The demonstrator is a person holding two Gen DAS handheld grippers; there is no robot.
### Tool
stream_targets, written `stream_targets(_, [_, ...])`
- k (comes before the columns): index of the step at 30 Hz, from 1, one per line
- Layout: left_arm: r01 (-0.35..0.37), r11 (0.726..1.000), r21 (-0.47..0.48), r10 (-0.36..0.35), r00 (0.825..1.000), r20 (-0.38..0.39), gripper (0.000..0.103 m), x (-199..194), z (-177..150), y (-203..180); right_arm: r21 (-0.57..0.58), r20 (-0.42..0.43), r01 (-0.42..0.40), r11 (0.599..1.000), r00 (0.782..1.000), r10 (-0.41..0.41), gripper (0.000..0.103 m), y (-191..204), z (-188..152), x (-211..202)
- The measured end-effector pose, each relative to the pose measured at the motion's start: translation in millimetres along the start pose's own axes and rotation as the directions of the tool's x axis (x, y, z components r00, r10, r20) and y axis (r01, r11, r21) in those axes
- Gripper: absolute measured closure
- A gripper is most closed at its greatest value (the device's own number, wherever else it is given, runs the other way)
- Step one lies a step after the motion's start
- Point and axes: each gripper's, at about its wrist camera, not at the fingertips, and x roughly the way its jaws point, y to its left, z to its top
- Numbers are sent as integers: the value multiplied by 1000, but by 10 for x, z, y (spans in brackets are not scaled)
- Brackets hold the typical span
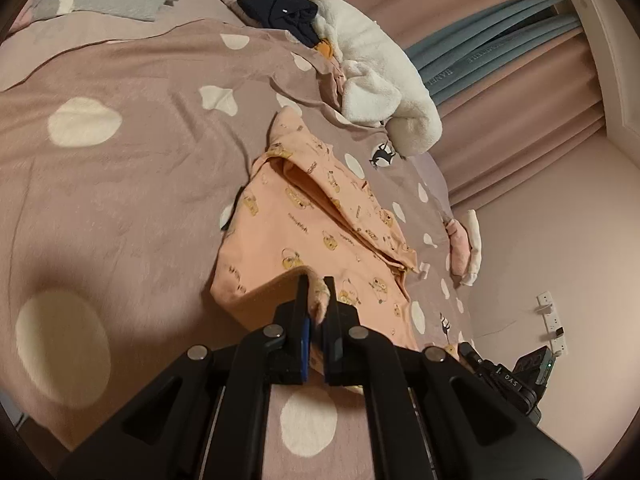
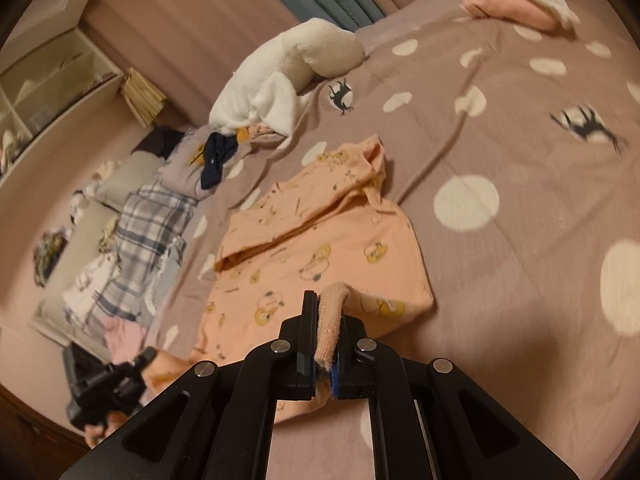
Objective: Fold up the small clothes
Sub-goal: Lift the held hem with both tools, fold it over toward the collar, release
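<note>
Spotted bedspread (image 1: 120, 184); left gripper (image 1: 316, 286) and right gripper (image 2: 325, 300), angled down, each pinching peach garment (image 1: 280, 232).

Left wrist view: printed garment (image 1: 320, 232) at frame centre, on bedspread (image 1: 132, 168). Fleece garment (image 1: 380, 76) above it, toward upper right, near bed edge. Dark garment (image 1: 284, 12) left of fleece, touching. Curtain (image 1: 520, 92) behind bed, right side. Left claw (image 1: 316, 292) at lower centre, garment edge between fingers; right claw (image 2: 330, 312) likewise in right wrist view.
</note>
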Motion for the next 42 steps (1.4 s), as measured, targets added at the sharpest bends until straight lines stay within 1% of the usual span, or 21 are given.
stream_targets(2, [-2,1000,17,2,1000,0,101,33,54,-32,-11,0,9,1000,1000,-9,96,16,52,18])
stream_targets(5, [-26,999,44,25,1000,19,101,64,97,-80,-16,8,26,1000,1000,-26,96,10,112,46])
stream_targets(9, [-43,997,69,41,999,36,101,118,120,-104,7,8,19,1000,1000,-19,96,-35,139,97])
stream_targets(12, [-79,993,85,75,996,48,101,170,146,-106,9,10,34,999,999,-34,96,-23,181,130])
stream_targets(16, [-67,994,91,64,997,36,101,247,230,-118,-19,11,41,999,999,-41,96,63,270,157])
stream_targets(19, [-79,991,108,74,996,45,101,266,294,-160,-47,14,62,997,998,-62,96,130,327,174])
stream_targets(22, [-84,990,116,79,996,43,101,291,366,-169,-52,13,65,997,998,-64,96,154,380,206])
stream_targets(25, [-88,988,130,82,995,50,101,314,427,-173,-71,3,71,995,997,-71,96,183,425,265])
stream_targets(28, [-71,990,121,67,997,29,101,379,519,-149,-80,-19,96,992,995,-98,96,201,502,355])
stream_targets(29, [-70,989,127,66,997,34,101,399,548,-152,-84,-24,102,991,994,-104,96,206,530,375])
stream_targets(32, [-102,981,166,95,994,52,101,450,603,-178,-84,-29,95,992,995,-97,96,221,616,400])
stream_targets(35, [-80,986,148,76,997,31,101,550,725,-149,-83,-28,84,993,996,-87,96,243,725,417])
stream_targets(38, [-78,985,155,72,996,44,101,603,861,-185,-65,-34,77,995,996,-79,96,256,871,473])
stream_targets(42, [-26,991,128,24,999,21,101,733,1109,-259,-75,-42,62,995,997,-65,96,259,1071,597])
